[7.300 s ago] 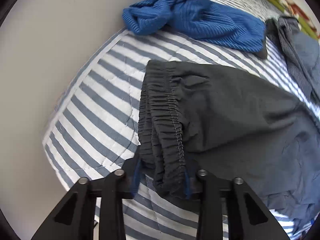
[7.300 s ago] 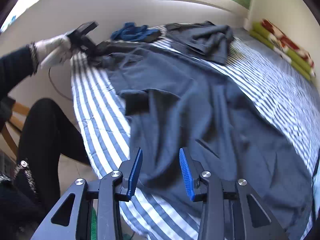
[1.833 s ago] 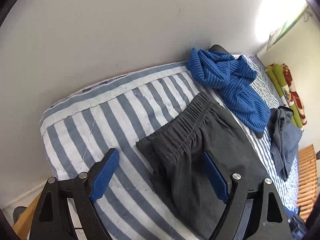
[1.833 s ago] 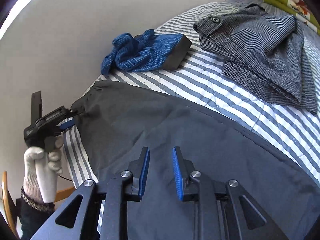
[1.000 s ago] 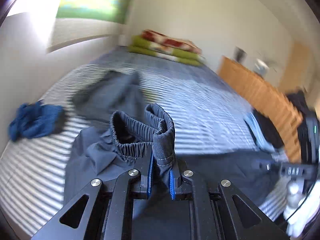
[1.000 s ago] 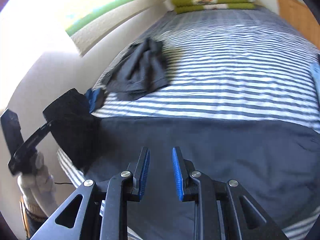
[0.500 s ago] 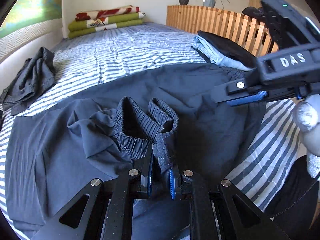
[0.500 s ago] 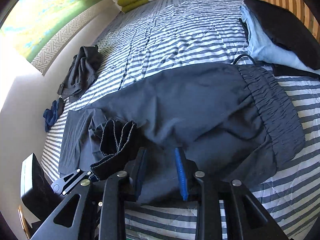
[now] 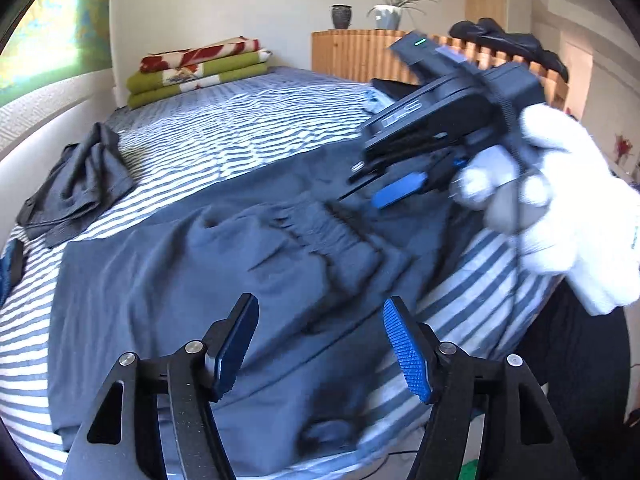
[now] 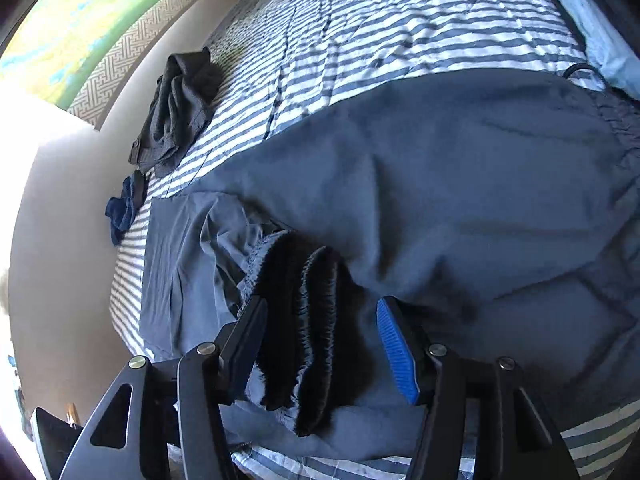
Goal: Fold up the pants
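Note:
Dark grey-blue pants (image 9: 168,280) lie spread on the striped bed (image 9: 248,128), the legs folded back over the body. Their gathered elastic leg ends (image 9: 336,240) rest in a bunch on top. My left gripper (image 9: 320,348) hangs open just short of that bunch, holding nothing. In the left wrist view the right gripper (image 9: 360,184), in a white-gloved hand (image 9: 560,208), hovers over the far side of the bunch. In the right wrist view my right gripper (image 10: 320,340) is wide open with the elastic ends (image 10: 308,312) lying between and below its fingers. The waistband (image 10: 616,132) shows at the right edge.
A crumpled dark grey garment (image 10: 180,100) and a blue one (image 10: 124,204) lie on the bed near the wall. Folded green and red blankets (image 9: 196,68) sit at the far end. A wooden slatted cabinet (image 9: 360,52) and light blue clothing (image 10: 600,32) are on the right.
My left gripper opened and let go of the elastic leg ends, which now lie on the pants. My right gripper opened wider and moved in over them.

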The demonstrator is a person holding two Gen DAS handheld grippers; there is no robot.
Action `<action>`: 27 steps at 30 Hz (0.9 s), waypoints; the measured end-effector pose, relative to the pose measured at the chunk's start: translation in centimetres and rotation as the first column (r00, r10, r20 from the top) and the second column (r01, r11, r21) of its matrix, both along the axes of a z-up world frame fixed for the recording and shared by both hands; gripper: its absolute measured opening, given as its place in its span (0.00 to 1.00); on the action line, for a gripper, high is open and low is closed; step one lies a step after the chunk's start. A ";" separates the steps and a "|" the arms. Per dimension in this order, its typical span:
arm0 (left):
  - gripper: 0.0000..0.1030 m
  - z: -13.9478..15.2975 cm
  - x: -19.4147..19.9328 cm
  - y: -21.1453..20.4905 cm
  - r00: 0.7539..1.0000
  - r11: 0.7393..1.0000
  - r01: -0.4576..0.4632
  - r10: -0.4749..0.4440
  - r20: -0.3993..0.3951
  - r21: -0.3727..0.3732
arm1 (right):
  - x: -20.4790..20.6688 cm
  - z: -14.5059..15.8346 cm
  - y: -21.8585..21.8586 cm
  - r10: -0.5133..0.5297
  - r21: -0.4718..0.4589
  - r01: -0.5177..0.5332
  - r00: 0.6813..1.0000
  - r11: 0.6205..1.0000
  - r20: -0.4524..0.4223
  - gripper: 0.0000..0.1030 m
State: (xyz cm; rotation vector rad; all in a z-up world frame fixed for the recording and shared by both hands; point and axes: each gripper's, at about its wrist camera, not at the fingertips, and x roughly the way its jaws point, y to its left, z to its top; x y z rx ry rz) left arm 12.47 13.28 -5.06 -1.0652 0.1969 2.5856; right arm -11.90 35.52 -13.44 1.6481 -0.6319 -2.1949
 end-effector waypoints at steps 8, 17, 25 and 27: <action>0.66 -2.2 -2.1 -2.9 0.998 1.000 0.010 -0.009 0.059 -0.025 | 1.3 1.8 -4.9 0.149 0.046 -0.147 0.988 0.988 -0.046 0.49; 0.04 -1.2 -1.2 -2.9 0.989 0.992 0.098 -0.106 0.107 0.081 | 2.7 1.3 -4.5 0.108 0.017 -0.109 0.992 0.994 0.062 0.04; 0.36 0.8 -1.4 -1.1 0.983 0.985 0.149 -0.157 0.099 0.090 | 3.3 1.8 -1.3 0.084 0.018 -0.086 0.993 0.996 0.084 0.24; 0.46 1.6 -1.5 -0.6 0.984 0.982 0.160 -0.167 0.068 0.096 | 3.0 2.1 0.4 0.005 -0.013 -0.005 0.999 1.000 0.053 0.39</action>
